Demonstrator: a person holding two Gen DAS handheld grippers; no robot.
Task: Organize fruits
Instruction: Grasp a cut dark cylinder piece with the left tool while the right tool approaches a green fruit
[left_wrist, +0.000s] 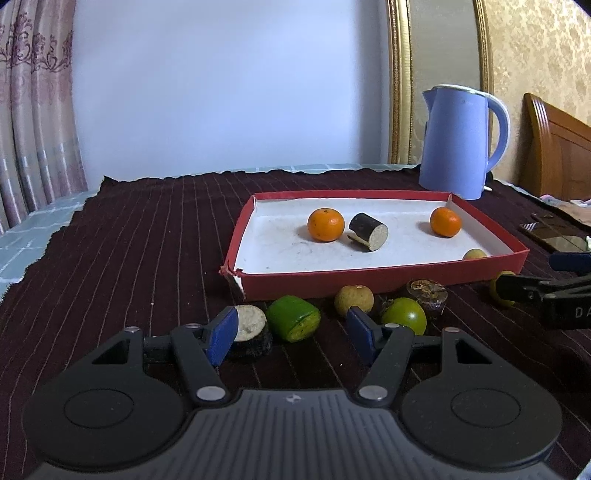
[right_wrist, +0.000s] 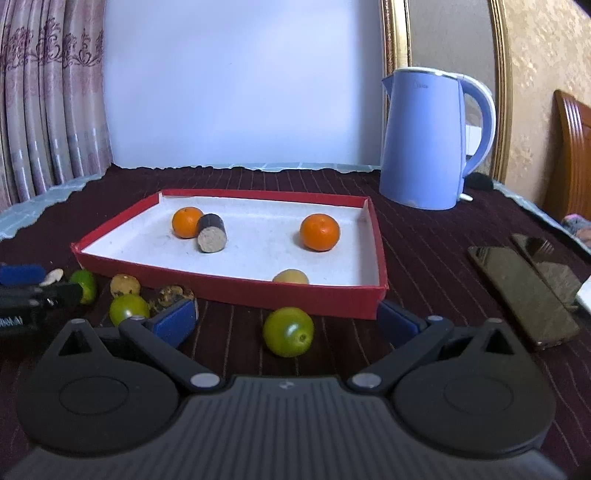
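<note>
A red box with a white floor (left_wrist: 369, 278) (right_wrist: 236, 291) holds two oranges (left_wrist: 325, 224) (left_wrist: 445, 221), a dark cylinder piece (left_wrist: 367, 232) and a small yellow fruit (left_wrist: 474, 254). In front of the box lie a cut green fruit (left_wrist: 293, 322), a yellow fruit (left_wrist: 354, 300), a round green fruit (left_wrist: 404, 315), a brown dried fruit (left_wrist: 428, 293) and a dark cylinder (left_wrist: 251, 332). My left gripper (left_wrist: 291, 334) is open just before the cut green fruit. My right gripper (right_wrist: 288, 319) is open around a green fruit (right_wrist: 289, 331) on the cloth.
A blue kettle (left_wrist: 460, 142) (right_wrist: 430, 136) stands behind the box at the right. Dark phones (right_wrist: 524, 291) lie on the cloth at the right. A dark striped cloth (left_wrist: 147, 240) covers the table. A curtain (left_wrist: 33, 110) hangs at the left.
</note>
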